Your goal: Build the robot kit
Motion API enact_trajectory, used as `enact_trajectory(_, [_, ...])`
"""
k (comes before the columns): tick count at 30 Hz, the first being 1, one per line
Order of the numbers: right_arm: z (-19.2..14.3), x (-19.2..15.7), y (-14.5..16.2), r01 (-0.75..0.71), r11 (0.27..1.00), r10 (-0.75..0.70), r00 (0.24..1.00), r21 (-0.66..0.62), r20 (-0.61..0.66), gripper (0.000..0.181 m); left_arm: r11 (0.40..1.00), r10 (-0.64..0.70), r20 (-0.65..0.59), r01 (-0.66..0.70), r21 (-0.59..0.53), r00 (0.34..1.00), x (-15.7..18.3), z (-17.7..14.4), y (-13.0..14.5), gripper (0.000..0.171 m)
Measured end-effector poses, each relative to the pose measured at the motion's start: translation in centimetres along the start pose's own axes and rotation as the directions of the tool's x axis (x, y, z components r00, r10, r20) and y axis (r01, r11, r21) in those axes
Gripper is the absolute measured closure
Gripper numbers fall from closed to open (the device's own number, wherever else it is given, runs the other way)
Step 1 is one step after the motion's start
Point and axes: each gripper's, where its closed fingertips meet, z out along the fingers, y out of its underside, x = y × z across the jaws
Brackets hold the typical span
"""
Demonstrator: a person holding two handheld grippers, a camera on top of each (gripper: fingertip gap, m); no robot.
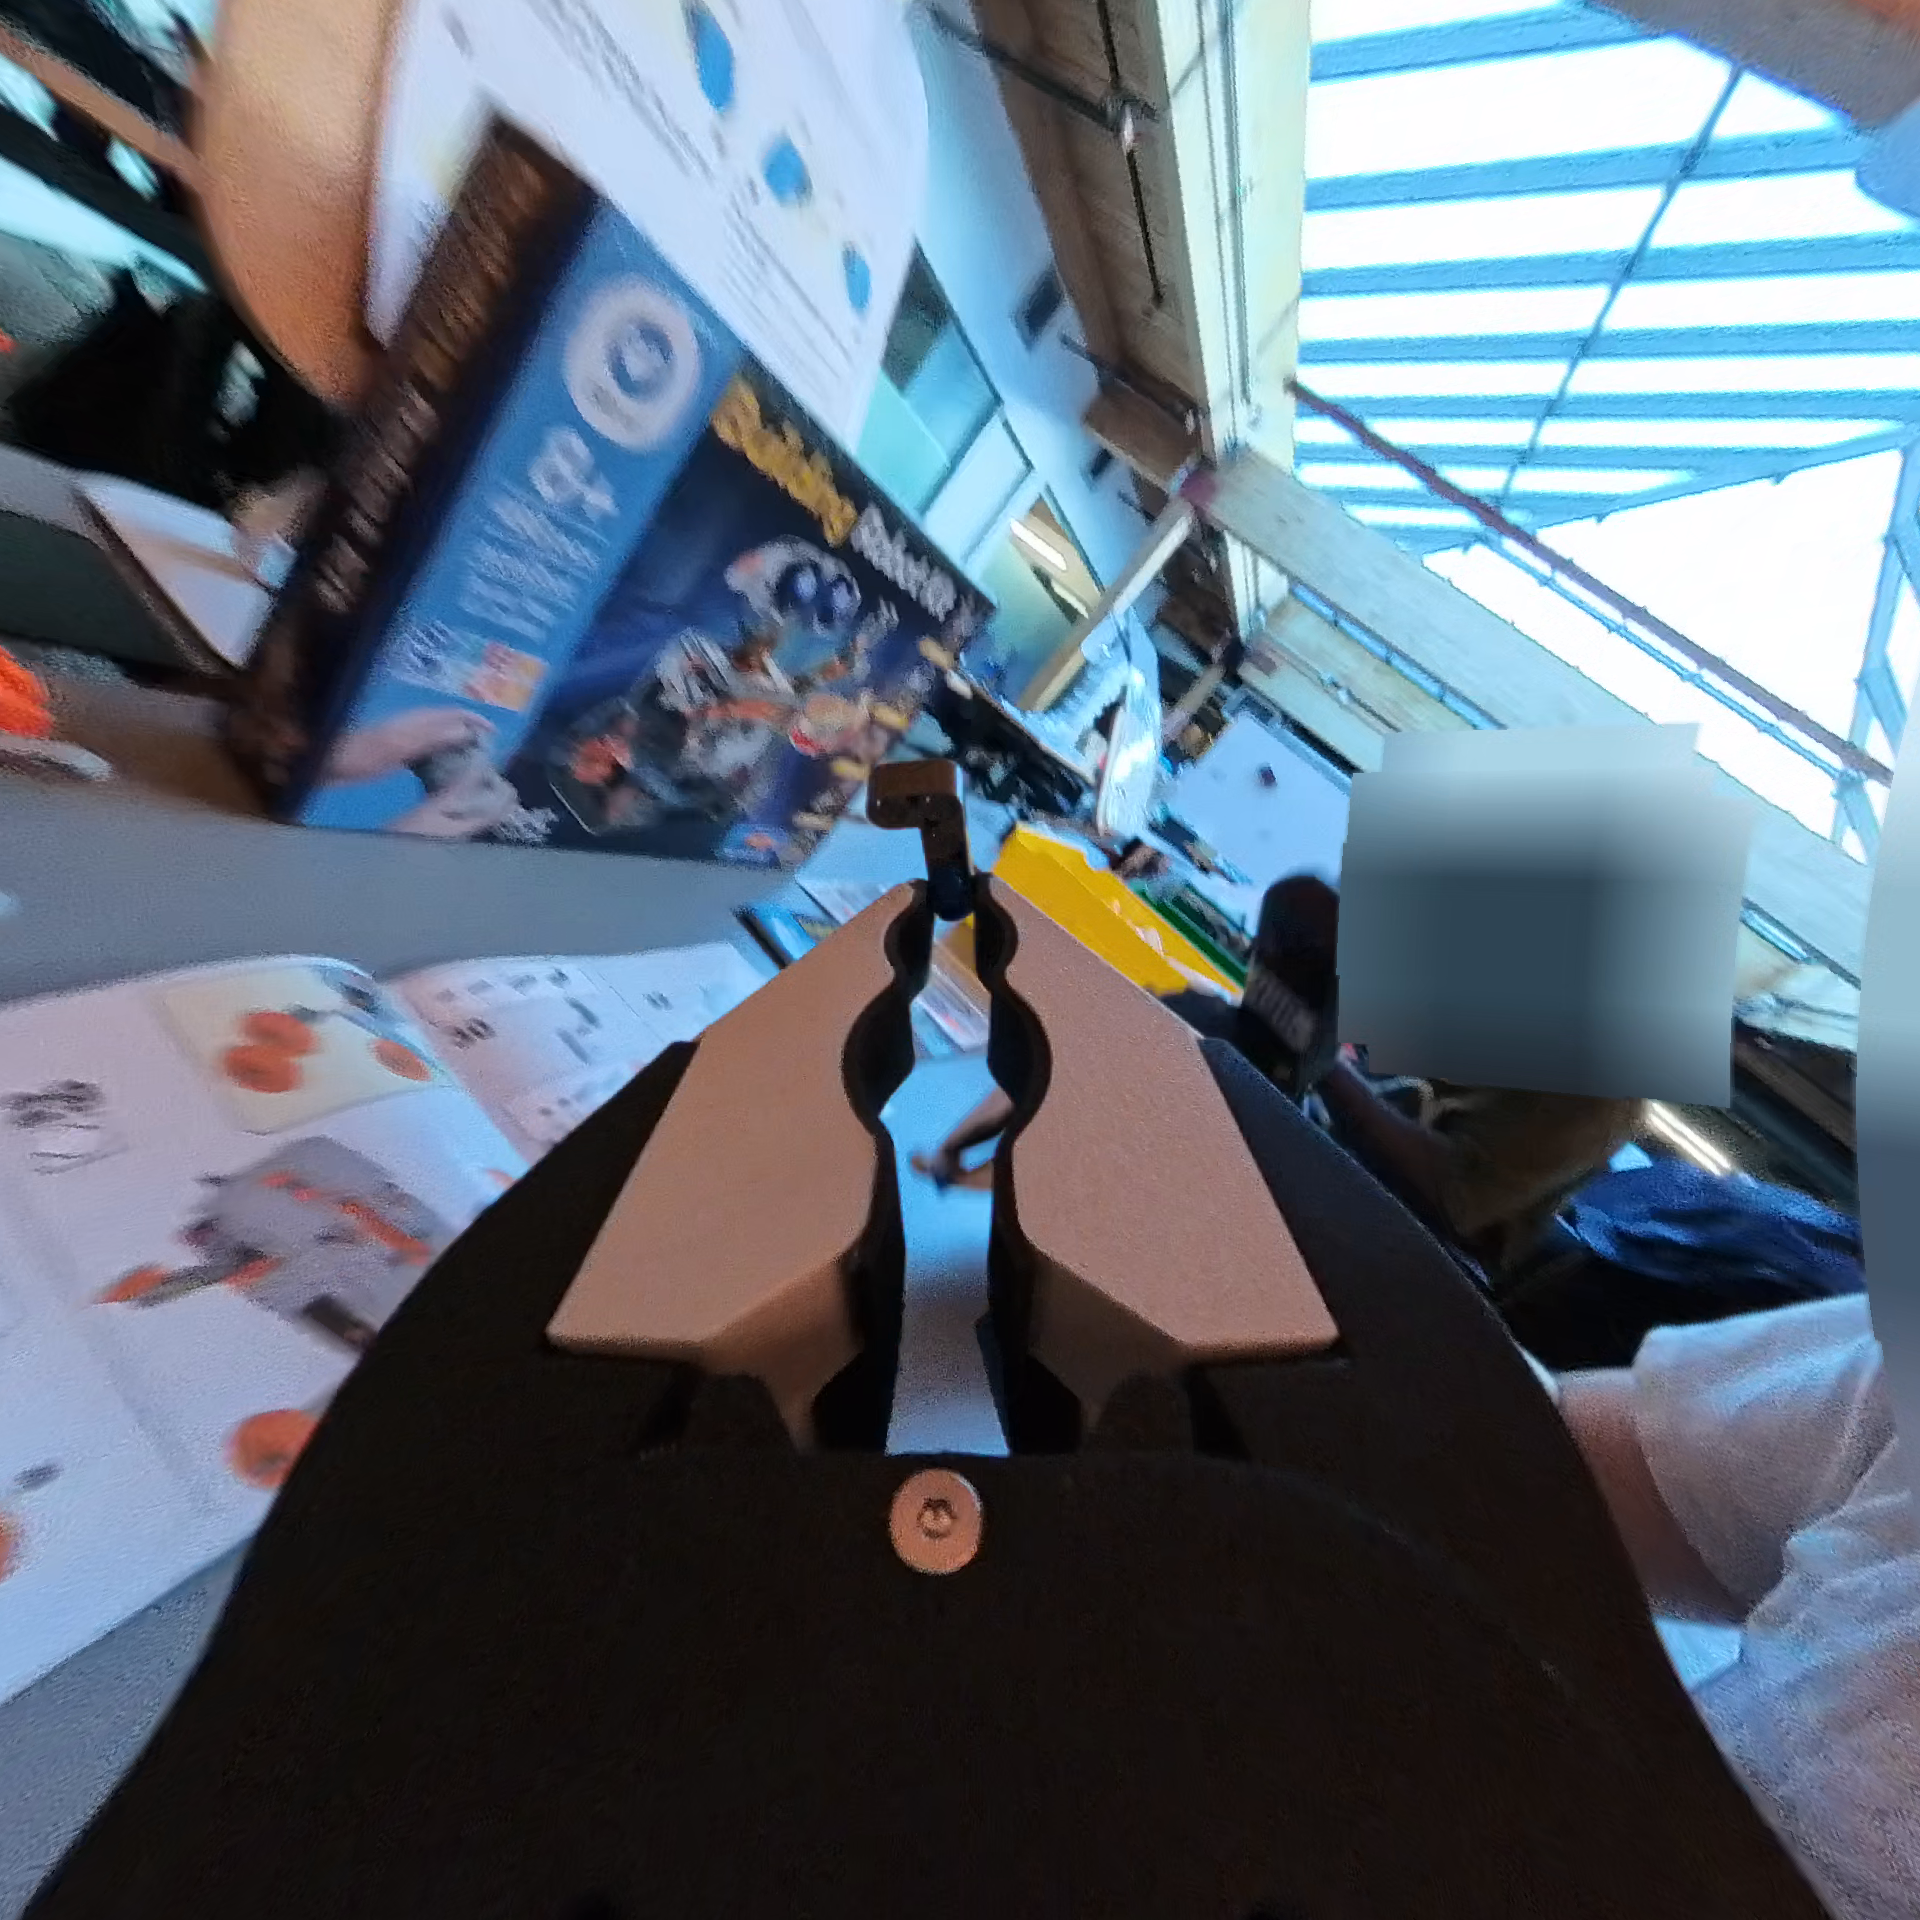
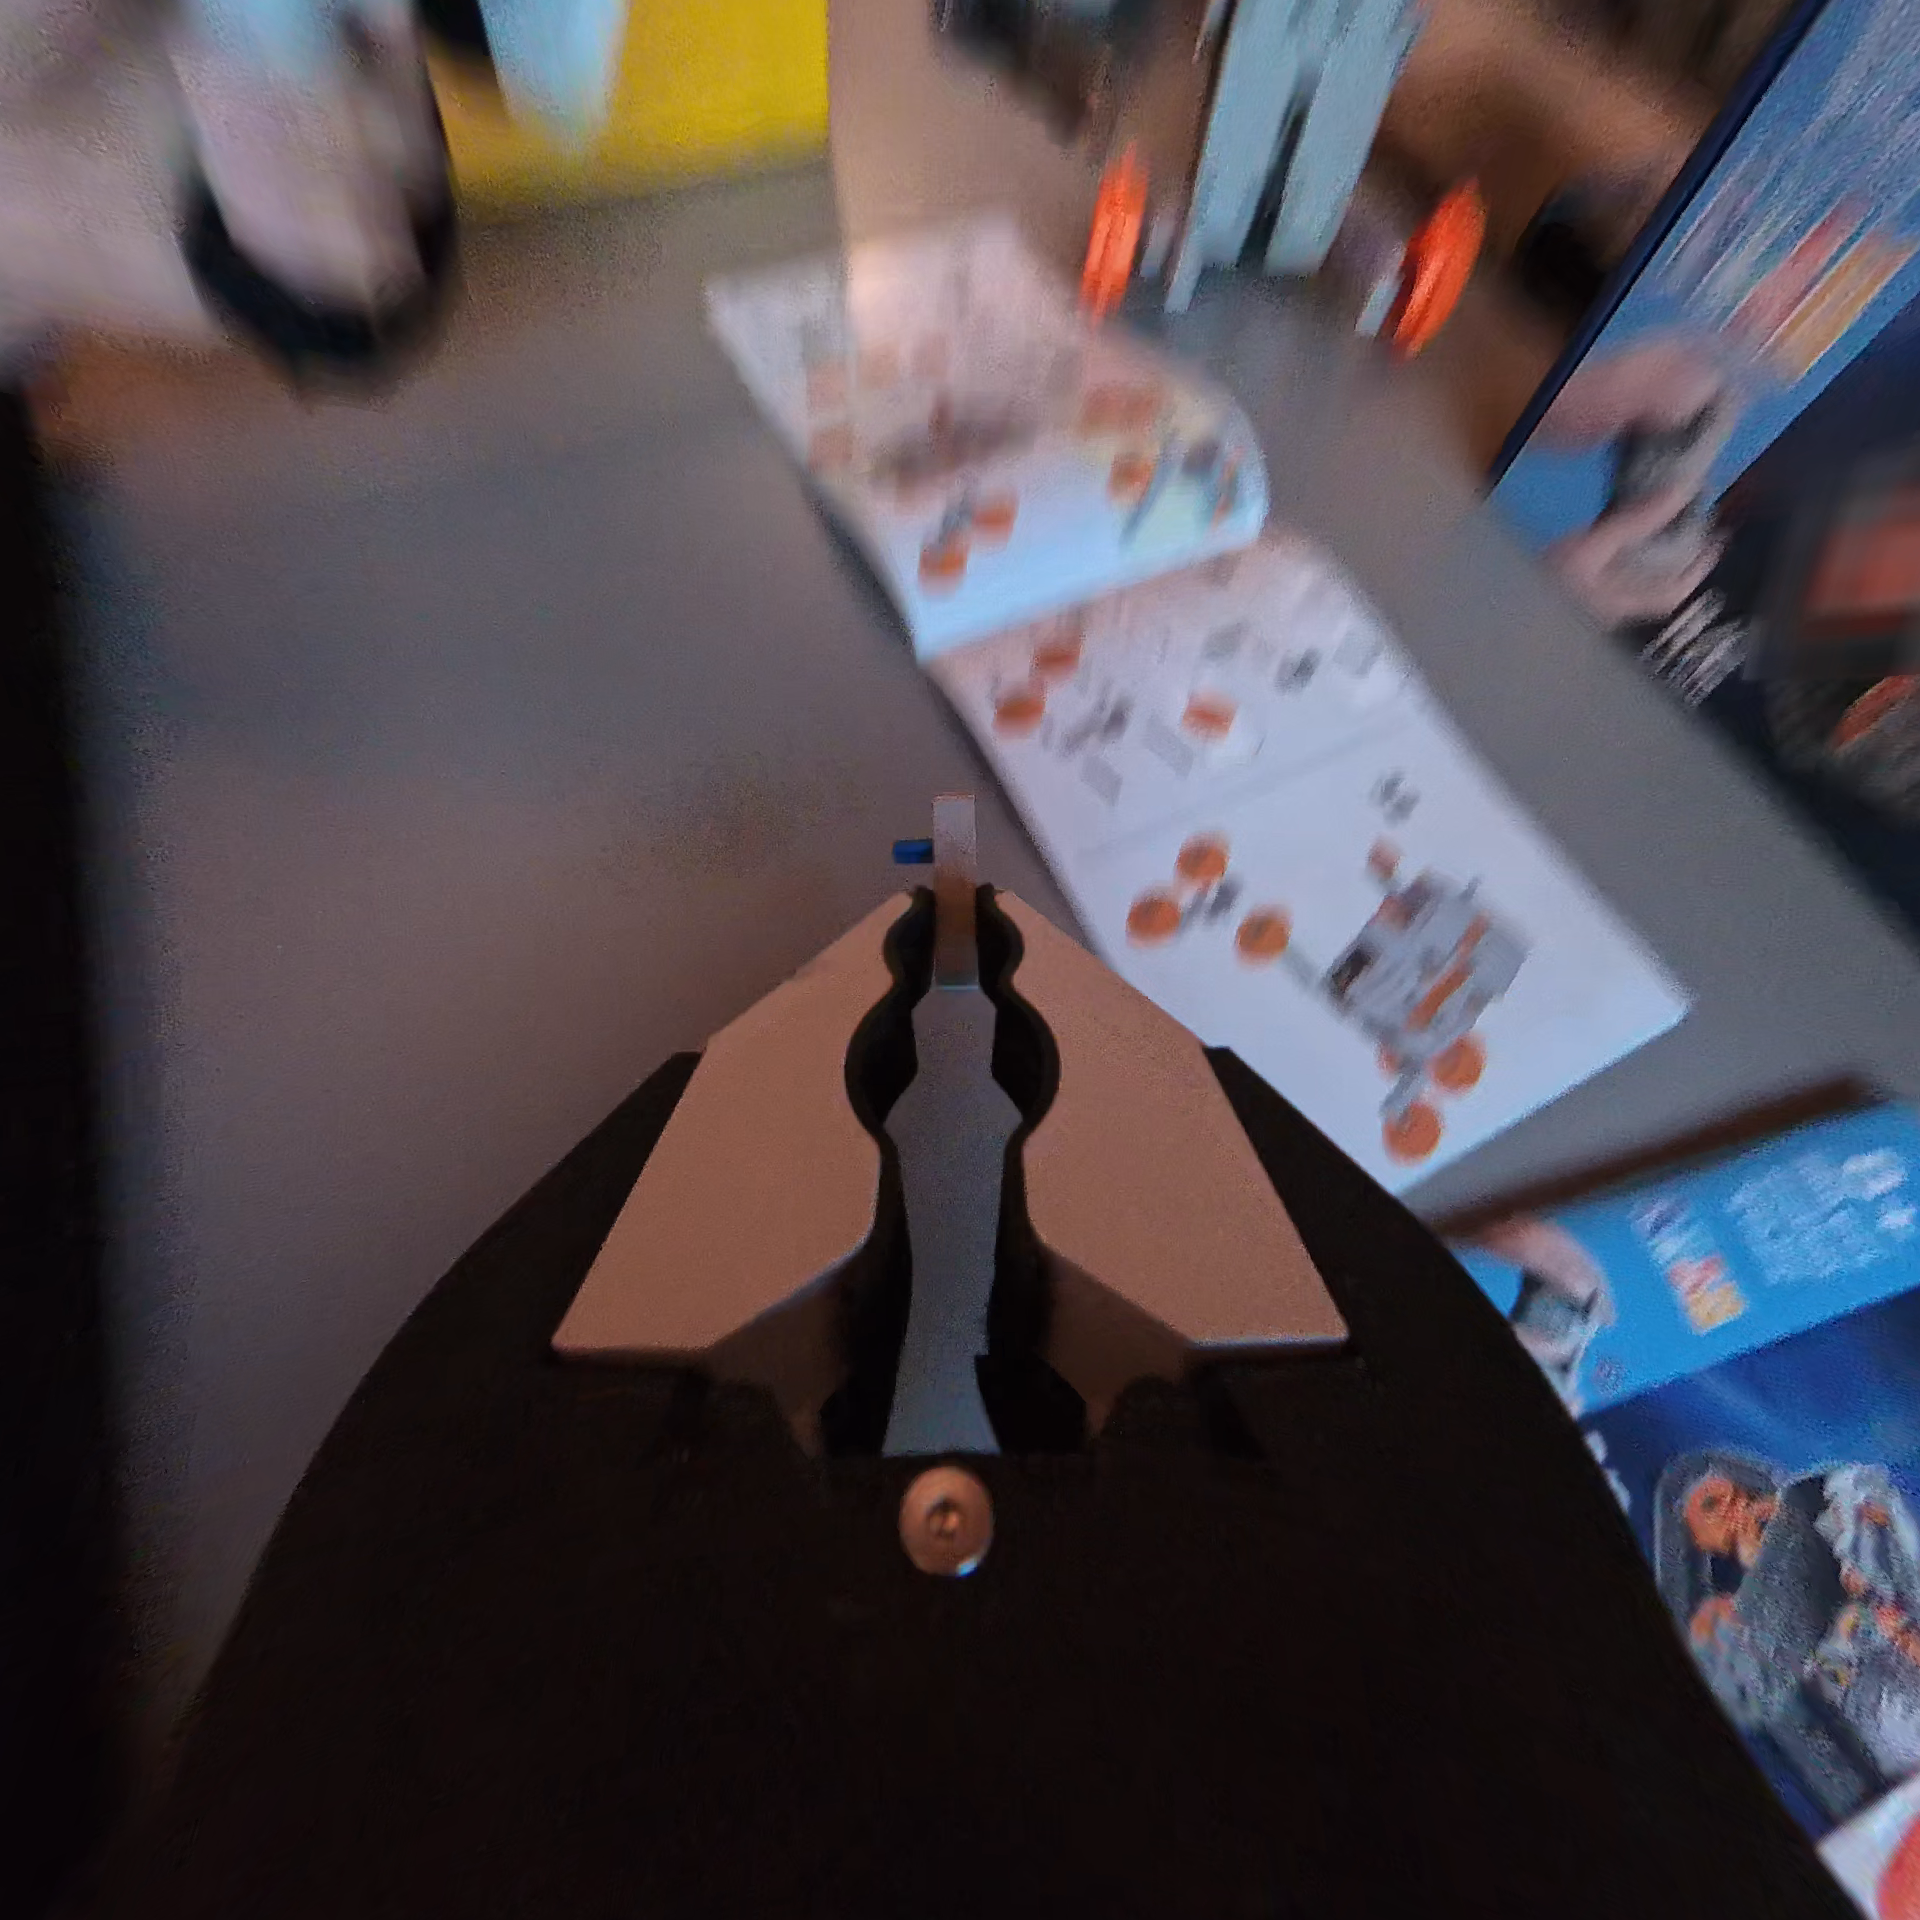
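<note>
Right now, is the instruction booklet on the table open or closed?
Open. The instruction booklet lies spread flat on the grey table, printed pages facing up, beyond the right hand-held gripper.

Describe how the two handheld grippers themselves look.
Both are alike. The left gripper and right gripper each have a broad, rounded black body with one silver hex-socket screw on the centre line. Two pale grey wedge-shaped fingers taper toward the tips, and their inner faces carry black, wavy scalloped pads. No cables or markings show.
</note>
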Motion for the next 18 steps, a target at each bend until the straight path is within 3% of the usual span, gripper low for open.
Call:
enact_trajectory(4, [-1.7, 1.5, -5.9, -0.083, 0.964, 0.114, 0.987, 0.252, -0.111, 0.175, 0.991, -0.055, -0.045, 0.049, -0.127, 0.997, 1.1, 3.4, 4.9, 0.167])
enact_trajectory(6, [-2.2, 1.6, -6.3, -0.137, 0.938, 0.179, 0.978, 0.318, -0.108, 0.175, 0.989, -0.068, -0.051, 0.060, -0.135, 0.996, 1.8, 4.2, 5.8, 0.167])
enact_trajectory(9, [-2.4, 1.3, -6.2, -0.109, 0.934, 0.155, 0.982, 0.341, -0.109, 0.175, 0.984, -0.036, -0.041, 0.029, -0.176, 0.998, 2.5, 5.2, 7.4, 0.167])
enact_trajectory(14, [-3.0, 1.0, -7.6, -0.040, 0.901, 0.108, 0.985, 0.432, -0.135, 0.176, 0.985, 0.009, -0.064, -0.020, -0.172, 0.998, 3.6, 6.3, 8.3, 0.167])
enact_trajectory(18, [-4.7, 0.4, -9.2, 0.114, 0.876, 0.022, 0.961, 0.468, -0.276, 0.176, 0.996, 0.073, -0.198, -0.081, -0.033, 0.978, 5.9, 5.7, 6.4, 0.168])
